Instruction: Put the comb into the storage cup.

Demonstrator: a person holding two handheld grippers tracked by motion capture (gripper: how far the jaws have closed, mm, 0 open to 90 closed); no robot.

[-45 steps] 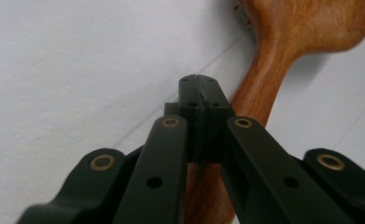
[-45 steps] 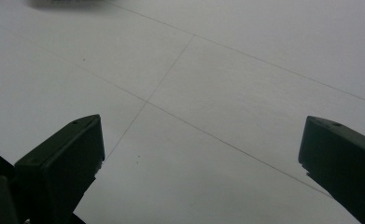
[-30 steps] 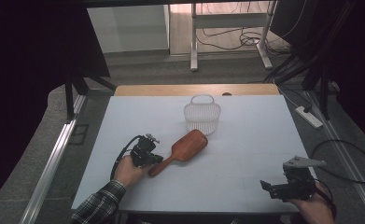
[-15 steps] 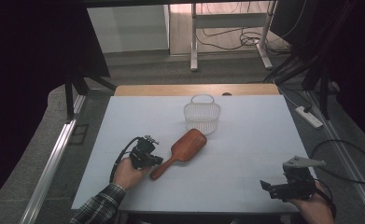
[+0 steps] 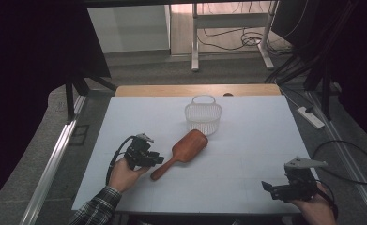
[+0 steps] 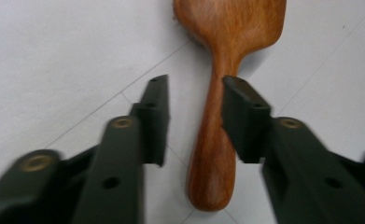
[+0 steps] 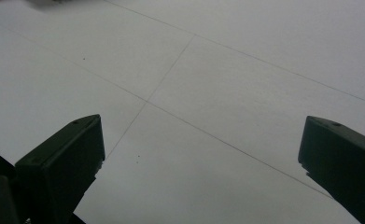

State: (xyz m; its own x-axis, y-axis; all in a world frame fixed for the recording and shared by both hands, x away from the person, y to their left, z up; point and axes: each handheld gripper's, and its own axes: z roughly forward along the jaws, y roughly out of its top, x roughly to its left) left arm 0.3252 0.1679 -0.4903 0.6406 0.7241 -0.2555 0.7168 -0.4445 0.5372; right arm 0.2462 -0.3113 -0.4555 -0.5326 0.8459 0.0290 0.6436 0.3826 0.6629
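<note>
Here we hold the left gripper (image 5: 158, 159) near the table's (image 5: 247, 140) left edge, its jaws just opened partway, astride the wooden brush's (image 6: 217, 140) handle without pressing it; the brush lies mid-table, head toward the white basket (image 5: 203, 116). By the front right corner, our right gripper (image 5: 267, 186) gapes wide, holding nothing.

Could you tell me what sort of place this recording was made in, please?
Probably a lab or workshop set up for recording: a white-topped table on a bare floor, dark curtains at the sides, and loose cables and a power strip lying on the floor.
</note>
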